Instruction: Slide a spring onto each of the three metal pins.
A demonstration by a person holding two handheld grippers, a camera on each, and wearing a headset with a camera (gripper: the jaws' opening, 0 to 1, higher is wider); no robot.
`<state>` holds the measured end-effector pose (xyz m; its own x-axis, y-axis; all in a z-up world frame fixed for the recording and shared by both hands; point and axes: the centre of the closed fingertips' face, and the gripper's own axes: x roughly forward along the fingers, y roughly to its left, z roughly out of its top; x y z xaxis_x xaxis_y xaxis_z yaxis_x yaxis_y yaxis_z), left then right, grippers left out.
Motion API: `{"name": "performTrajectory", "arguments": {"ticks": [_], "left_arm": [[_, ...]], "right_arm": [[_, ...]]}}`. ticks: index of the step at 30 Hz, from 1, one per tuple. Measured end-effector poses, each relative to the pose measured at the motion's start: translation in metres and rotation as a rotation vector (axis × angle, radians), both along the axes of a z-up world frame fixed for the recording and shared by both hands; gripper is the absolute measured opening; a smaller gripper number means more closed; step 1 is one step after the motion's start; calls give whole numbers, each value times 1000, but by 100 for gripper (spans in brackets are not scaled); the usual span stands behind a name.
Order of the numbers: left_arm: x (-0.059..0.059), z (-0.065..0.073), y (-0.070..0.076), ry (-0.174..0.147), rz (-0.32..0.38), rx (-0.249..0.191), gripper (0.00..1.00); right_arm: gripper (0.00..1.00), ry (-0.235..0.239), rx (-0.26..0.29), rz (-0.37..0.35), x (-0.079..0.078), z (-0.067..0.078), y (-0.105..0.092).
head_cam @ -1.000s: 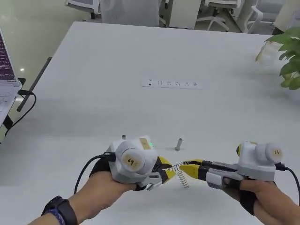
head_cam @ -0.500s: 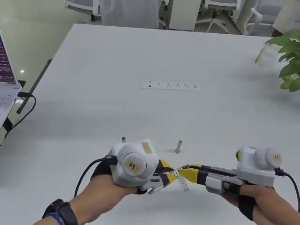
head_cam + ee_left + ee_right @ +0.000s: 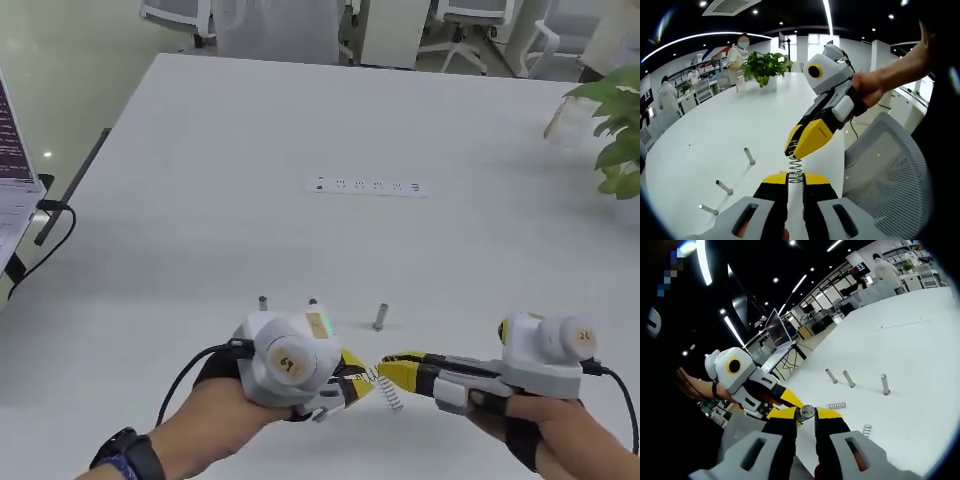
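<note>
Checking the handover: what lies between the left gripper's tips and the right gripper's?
A spring, running from the left gripper to the right gripper, in the left gripper view.

Open-plan office: swivel chairs (image 3: 462, 28), laptop (image 3: 10, 140).

Three pins bare; all springs off them.
Steel pins (image 3: 380, 317) upright in a row on white table (image 3: 300, 130). First spring (image 3: 388, 388) aloft, tilted; second spring (image 3: 836, 405) and third spring (image 3: 867, 429) lying loose near pins.
</note>
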<state>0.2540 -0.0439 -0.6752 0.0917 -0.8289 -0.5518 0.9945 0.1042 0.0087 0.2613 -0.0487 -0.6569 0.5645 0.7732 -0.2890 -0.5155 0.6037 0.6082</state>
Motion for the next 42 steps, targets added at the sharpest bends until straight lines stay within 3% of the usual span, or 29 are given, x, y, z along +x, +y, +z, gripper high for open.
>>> {"name": "performTrajectory", "arguments": {"ticks": [13, 18, 30, 42], "left_arm": [[0, -6, 2, 18, 18, -5, 2], [3, -4, 1, 18, 25, -16, 2], [16, 20, -12, 16, 39, -110, 3], [18, 34, -15, -12, 17, -134, 2]], "right_arm": [[8, -24, -66, 37, 2, 3, 10], [8, -44, -116, 55, 4, 7, 12], [8, -104, -236, 97, 16, 30, 3], [9, -141, -292, 147, 17, 43, 1]]}}
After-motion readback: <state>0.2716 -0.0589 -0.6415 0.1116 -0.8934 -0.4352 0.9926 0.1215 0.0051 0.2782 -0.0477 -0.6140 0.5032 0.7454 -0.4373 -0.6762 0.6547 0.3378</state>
